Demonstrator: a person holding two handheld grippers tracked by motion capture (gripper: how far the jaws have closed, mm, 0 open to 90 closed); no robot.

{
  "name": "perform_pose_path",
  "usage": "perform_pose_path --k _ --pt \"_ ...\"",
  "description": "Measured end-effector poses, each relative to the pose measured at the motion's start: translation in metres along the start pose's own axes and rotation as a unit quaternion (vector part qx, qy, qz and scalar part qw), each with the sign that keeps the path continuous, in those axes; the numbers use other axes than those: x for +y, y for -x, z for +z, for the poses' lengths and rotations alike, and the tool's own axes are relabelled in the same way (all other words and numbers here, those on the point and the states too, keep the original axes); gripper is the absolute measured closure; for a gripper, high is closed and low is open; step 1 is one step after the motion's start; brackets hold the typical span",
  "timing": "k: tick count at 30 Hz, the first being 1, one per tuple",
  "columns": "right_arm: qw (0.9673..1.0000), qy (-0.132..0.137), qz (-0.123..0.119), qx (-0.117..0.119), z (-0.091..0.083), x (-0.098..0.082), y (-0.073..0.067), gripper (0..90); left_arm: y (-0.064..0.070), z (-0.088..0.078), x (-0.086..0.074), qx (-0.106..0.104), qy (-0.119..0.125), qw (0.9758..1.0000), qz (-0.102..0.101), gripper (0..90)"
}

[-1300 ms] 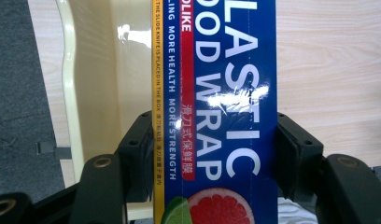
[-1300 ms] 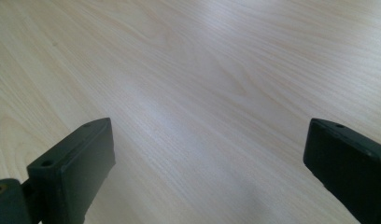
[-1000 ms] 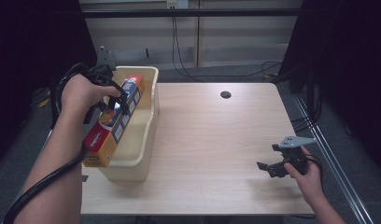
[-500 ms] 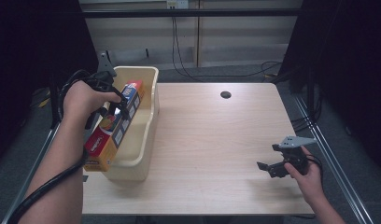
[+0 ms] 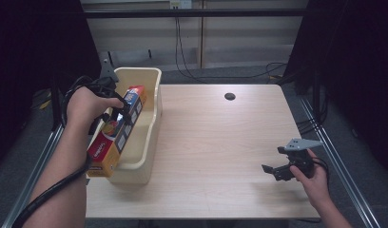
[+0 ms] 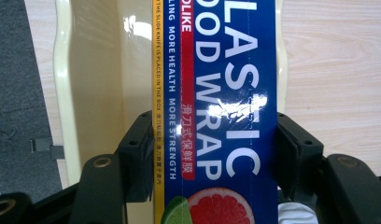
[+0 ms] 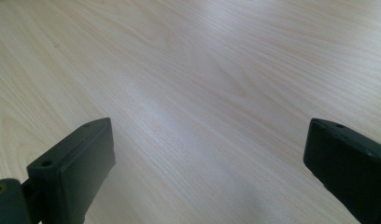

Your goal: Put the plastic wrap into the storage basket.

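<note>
Clamped w/ left gripper [image 5: 117, 114] across a long plastic wrap box [image 5: 117, 130], one jaw pressed to each long side per left gripper view [image 6: 215, 140]. Held box lengthwise, tilted, over the cream bin [image 5: 151, 123] at table's [image 5: 216, 142] left edge, near end jutting past bin's front rim. Kept right gripper [image 5: 273, 172] low over bare wood near front-right corner, jaws spread wide, nothing btwn them [image 7: 205, 158]. Noted small dark hole [image 5: 229, 96] near far edge.

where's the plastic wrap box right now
In the high view the plastic wrap box is at the table's left, clamped in the left gripper and lying lengthwise over the cream bin, its near end past the bin's front-left corner.
</note>
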State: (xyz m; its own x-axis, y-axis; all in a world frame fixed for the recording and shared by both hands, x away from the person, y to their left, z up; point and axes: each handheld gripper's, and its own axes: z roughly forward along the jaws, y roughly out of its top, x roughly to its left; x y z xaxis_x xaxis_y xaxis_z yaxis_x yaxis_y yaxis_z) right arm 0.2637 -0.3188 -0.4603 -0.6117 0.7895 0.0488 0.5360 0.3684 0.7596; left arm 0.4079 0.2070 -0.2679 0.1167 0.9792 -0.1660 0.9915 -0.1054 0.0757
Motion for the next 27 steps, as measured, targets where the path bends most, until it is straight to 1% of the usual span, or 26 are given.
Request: perform_pose_path --k 3,5,7,10,14,17,18,21,27 --pt "1.0000 0.000 0.000 0.001 0.000 0.000 0.000 1.8 0.000 0.004 0.000 0.000 0.001 1.0000 -0.003 40.7" --pt "1.0000 -0.001 -0.001 0.001 0.000 0.000 0.000 1.8 0.000 0.005 0.000 0.000 0.000 1.0000 0.000 40.7" --pt "1.0000 -0.001 0.000 0.005 0.001 0.000 0.000 1.8 0.000 0.008 0.000 -0.001 0.000 1.0000 -0.005 40.7" --pt "1.0000 -0.001 -0.002 0.005 0.001 0.000 0.000 1.8 -0.001 0.008 -0.001 0.001 -0.002 1.0000 -0.003 40.6" --pt "1.0000 -0.001 -0.001 0.005 0.001 0.000 0.000 1.9 -0.002 0.009 -0.002 0.000 0.000 1.0000 -0.003 40.6" --pt "1.0000 -0.001 -0.001 0.005 0.001 0.000 0.000 1.9 -0.003 0.010 -0.002 -0.001 0.001 1.0000 -0.007 40.6" --pt "1.0000 -0.001 -0.002 0.005 0.001 0.000 0.000 1.8 -0.004 0.011 -0.002 0.002 0.002 1.0000 -0.005 40.6" --pt "1.0000 -0.001 -0.004 0.004 0.001 0.000 0.000 1.8 -0.006 0.013 -0.003 0.000 0.000 1.0000 -0.007 40.6" --pt "1.0000 0.000 -0.004 0.001 0.001 0.000 0.000 1.8 -0.008 0.017 -0.003 0.003 -0.003 0.9999 -0.009 40.6"
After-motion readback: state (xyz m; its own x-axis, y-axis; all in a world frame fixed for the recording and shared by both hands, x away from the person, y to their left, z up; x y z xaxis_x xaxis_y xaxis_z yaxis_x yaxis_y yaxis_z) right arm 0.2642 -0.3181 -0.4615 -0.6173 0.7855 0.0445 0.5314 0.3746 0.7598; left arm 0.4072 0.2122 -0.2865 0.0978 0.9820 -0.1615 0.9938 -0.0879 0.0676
